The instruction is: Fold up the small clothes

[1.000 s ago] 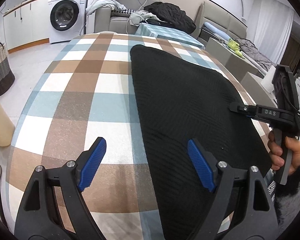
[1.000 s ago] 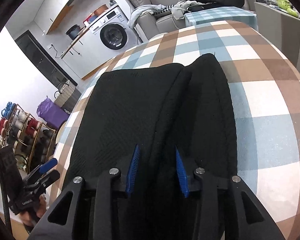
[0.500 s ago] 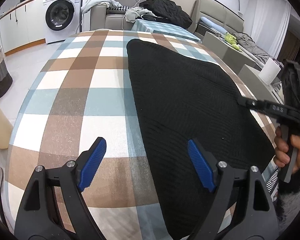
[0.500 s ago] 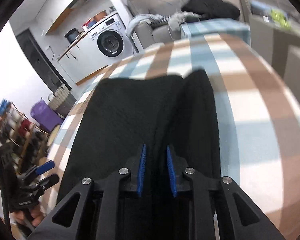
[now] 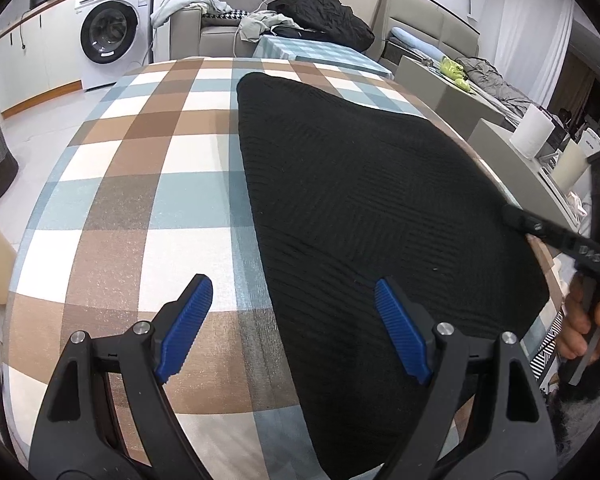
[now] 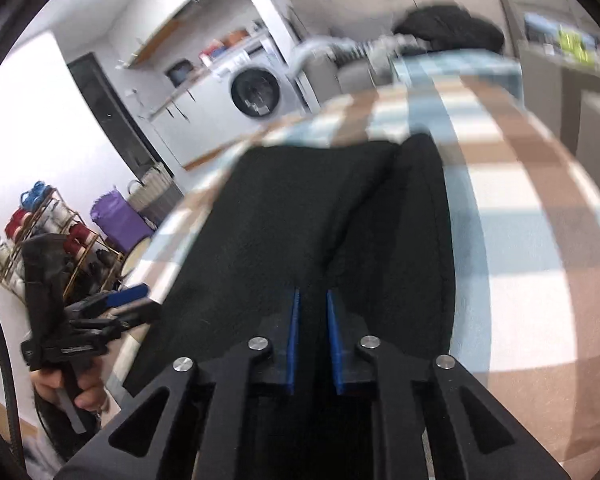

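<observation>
Looking at the table [image 5: 148, 184], we see the black garment [image 5: 360, 200] lying right of centre; our left gripper [image 5: 292, 320] hangs open over its near edge, while our right gripper [image 6: 312, 336], just closing, pinches a fold.

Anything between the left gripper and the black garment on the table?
Nothing visible. The left gripper hangs open over the near edge of the black garment, one pad above the checked tablecloth, the other above the cloth. The right gripper has just been closing, with garment fabric between its pads.
</observation>
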The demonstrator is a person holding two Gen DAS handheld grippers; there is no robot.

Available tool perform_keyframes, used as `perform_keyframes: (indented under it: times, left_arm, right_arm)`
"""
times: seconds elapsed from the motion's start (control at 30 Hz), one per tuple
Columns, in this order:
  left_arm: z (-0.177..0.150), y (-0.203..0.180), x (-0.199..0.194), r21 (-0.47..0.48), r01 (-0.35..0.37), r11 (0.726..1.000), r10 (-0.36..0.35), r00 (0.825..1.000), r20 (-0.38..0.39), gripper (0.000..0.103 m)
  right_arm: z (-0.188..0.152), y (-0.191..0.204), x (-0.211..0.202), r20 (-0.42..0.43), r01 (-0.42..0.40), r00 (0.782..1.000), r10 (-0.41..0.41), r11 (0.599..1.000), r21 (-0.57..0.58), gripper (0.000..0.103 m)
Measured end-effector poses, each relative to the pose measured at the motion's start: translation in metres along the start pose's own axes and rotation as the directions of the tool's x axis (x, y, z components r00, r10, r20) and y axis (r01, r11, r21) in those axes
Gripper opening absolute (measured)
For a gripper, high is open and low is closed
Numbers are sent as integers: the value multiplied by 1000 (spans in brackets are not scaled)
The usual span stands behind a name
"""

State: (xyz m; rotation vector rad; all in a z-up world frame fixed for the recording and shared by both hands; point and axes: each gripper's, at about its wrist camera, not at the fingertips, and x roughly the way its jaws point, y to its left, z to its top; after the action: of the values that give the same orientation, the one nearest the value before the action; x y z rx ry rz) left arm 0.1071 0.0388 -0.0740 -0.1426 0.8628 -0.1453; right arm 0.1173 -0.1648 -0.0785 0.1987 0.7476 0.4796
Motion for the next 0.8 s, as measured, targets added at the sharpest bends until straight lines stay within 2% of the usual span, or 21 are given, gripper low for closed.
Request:
perform_keyframes:
  times: [0.07, 0.13, 0.2, 0.27, 0.33, 0.43, 0.47, 0.5, 0.53, 0.67, 0.73, 0.8]
  left_arm:
    - [0, 1, 0, -2, 0, 1000, 0, 1000, 1, 82]
    - [0, 2, 1, -3, -4, 1000, 4, 1000, -5, 82]
    - [-1, 3, 3, -6, -6, 1000, 6, 1000, -11, 82]
    - [-1, 3, 3, -7, -4, 1000, 4, 1000, -11, 82]
    - [-1, 3, 4, -4, -3, 1000, 2, 1000, -12, 82]
    - [-3, 1, 6, 3, -1, 1000, 1, 1000, -20, 82]
    - [-4, 0, 7, 4, 0, 1000, 0, 1000, -22, 82]
    - [-4, -1, 6, 6, 1, 1000, -1, 1000, -21, 82]
    - [-3, -2, 5, 7, 2, 1000, -2, 1000, -19, 82]
    - [-2, -4, -1, 8, 7, 1000, -7, 1000, -3, 82]
    - [-1, -4, -1, 7, 8, 1000, -8, 1000, -4, 82]
    - [-2, -4, 2, 9, 7, 1000, -7, 1000, -11, 82]
  right_arm:
    - [-2, -1, 0, -23, 41, 999, -41, 999, 9, 13]
    - [-10, -11, 13, -89, 114, 990, -113, 993, 6, 16]
    - [-19, -22, 14, -119, 59, 992, -50, 995, 76, 17]
    - [-24, -26, 4, -96, 8, 995, 2, 994, 106, 21]
    - [-29, -28, -1, -104, -27, 994, 39, 993, 117, 31]
    - [-34, -23, 1, -105, -9, 994, 17, 997, 79, 32]
    - [-35, -20, 2, -97, 6, 995, -1, 998, 57, 28]
    - [-35, -17, 2, -91, 7, 996, -2, 999, 48, 18]
    - [-33, -14, 3, -90, 2, 996, 2, 999, 39, 12]
    - [-18, -10, -22, -9, -56, 998, 57, 995, 82, 5]
    - [-14, -9, -34, 13, -34, 999, 33, 996, 79, 0]
    - [-20, -10, -33, -5, 73, 997, -72, 996, 43, 1]
